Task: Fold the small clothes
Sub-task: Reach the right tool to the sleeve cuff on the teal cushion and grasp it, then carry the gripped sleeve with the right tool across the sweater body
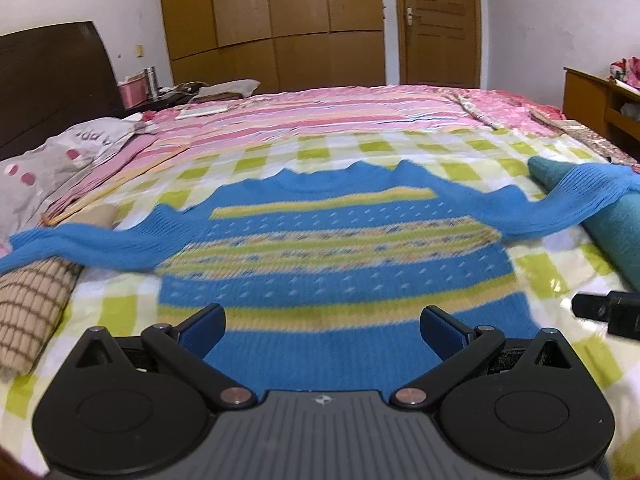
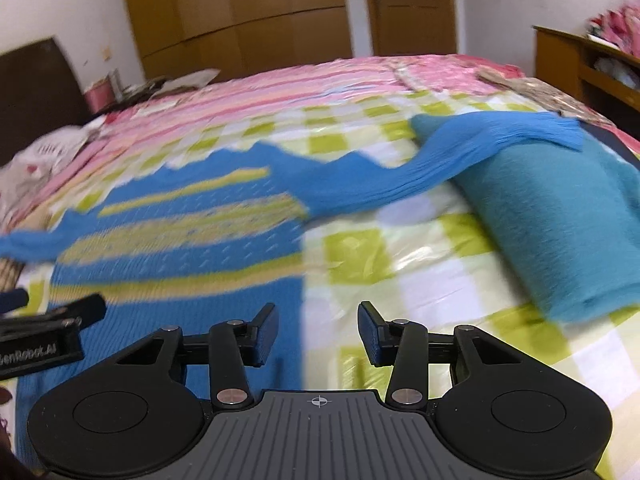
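At 6 o'clock in each wrist view we see empty jaws: the left gripper (image 1: pixel 322 330) spread wide over the hem, the right gripper (image 2: pixel 318 332) parted more narrowly at the hem's right edge, neither gripping cloth. The blue striped sweater (image 1: pixel 332 256) lies flat, front up, on the bed (image 1: pixel 560 276), its sleeves out toward 9 and 3 o'clock, the right one draped over a folded teal garment (image 2: pixel 560 232). We judge folding not yet begun; next, a sleeve must be pinched and carried inward.
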Available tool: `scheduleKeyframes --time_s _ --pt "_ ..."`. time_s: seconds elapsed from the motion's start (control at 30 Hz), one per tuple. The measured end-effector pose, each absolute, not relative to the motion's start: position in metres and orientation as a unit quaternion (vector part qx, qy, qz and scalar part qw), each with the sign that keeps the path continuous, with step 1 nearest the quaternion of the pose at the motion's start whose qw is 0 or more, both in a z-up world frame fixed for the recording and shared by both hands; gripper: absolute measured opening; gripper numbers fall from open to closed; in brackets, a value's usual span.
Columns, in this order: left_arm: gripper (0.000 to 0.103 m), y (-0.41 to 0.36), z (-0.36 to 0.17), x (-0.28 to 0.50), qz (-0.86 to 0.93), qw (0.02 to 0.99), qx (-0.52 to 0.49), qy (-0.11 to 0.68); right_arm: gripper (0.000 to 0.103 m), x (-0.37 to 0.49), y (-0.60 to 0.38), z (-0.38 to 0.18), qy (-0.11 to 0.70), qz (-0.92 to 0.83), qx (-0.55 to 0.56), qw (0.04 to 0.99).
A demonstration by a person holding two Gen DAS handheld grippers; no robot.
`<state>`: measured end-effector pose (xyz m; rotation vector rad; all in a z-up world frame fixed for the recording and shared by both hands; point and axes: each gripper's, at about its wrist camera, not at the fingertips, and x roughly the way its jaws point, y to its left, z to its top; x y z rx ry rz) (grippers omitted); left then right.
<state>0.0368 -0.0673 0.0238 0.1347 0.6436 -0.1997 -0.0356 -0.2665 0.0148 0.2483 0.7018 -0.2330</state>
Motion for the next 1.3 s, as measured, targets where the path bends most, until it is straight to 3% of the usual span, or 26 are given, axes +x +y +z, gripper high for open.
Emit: scheduleKeyframes --time_s 0.33,0.57,0.9,0.97,1.0,1.03,1.3 --pt "0.103 -0.125 0.029 0.065 -0.146 0.938 0.073 0.305 0.038 -0.024 -0.387 0.042 0.298 -0.202 0.208 0.909" --pt "0.103 -0.148 0.029 0.075 -0.167 0.937 0.081 0.297 0.039 -0.013 -0.469 0.039 0.251 -0.226 0.344 0.876" --pt "0.103 -0.144 0.024 0.079 -0.166 0.936 0.081 0.300 0.041 0.011 -0.502 0.029 0.209 -0.236 0.421 0.851" --pt "0.103 -0.141 0.023 0.079 -0.166 0.936 0.080 0.301 0.031 0.016 -0.502 0.028 0.204 -0.249 0.419 0.849" --pt "0.103 -0.139 0.023 0.078 -0.165 0.936 0.081 0.301 0.017 0.018 -0.502 0.028 0.205 -0.256 0.416 0.848" --pt "0.103 -0.136 0.024 0.078 -0.165 0.936 0.081 0.301 0.014 0.019 -0.502 0.028 0.207 -0.257 0.416 0.847" --pt "0.103 -0.092 0.027 0.073 -0.142 0.941 0.075 0.297 0.009 0.035 -0.440 0.066 0.191 -0.188 0.338 0.902"
